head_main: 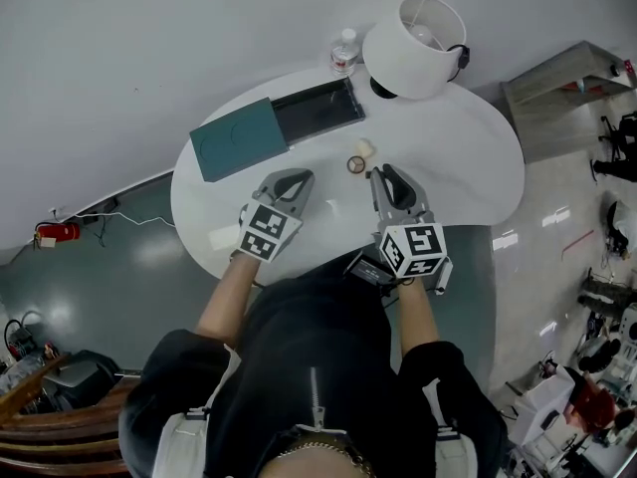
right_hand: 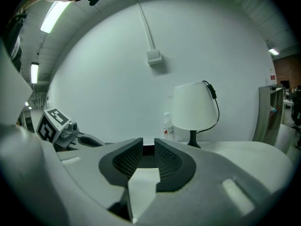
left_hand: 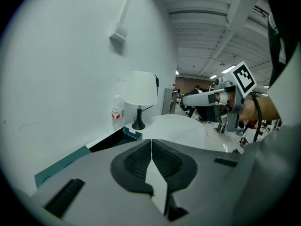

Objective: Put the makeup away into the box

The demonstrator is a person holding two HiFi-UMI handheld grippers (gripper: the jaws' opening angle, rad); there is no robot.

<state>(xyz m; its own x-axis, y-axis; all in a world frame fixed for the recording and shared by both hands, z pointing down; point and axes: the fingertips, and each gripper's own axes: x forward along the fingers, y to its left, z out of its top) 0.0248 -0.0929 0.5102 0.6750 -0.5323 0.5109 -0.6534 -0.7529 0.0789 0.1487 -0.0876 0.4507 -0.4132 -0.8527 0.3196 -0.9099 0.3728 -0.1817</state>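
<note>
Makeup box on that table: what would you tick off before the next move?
1. The box lies open, the lid beside it: ok.
2. The makeup pieces sit on the table, just ahead of the right gripper: ok.
3. The right gripper is slightly open, nothing between: ok.
4. The left gripper is shut and empty: ok.
5. The lamp and bottle stand behind the box, off the path: ok.
6. The makeup pieces are capped: cannot tell.

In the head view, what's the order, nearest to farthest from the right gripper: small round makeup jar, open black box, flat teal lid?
1. Small round makeup jar, just left of the right gripper.
2. Open black box, farther back.
3. Flat teal lid, left of the box.
</note>
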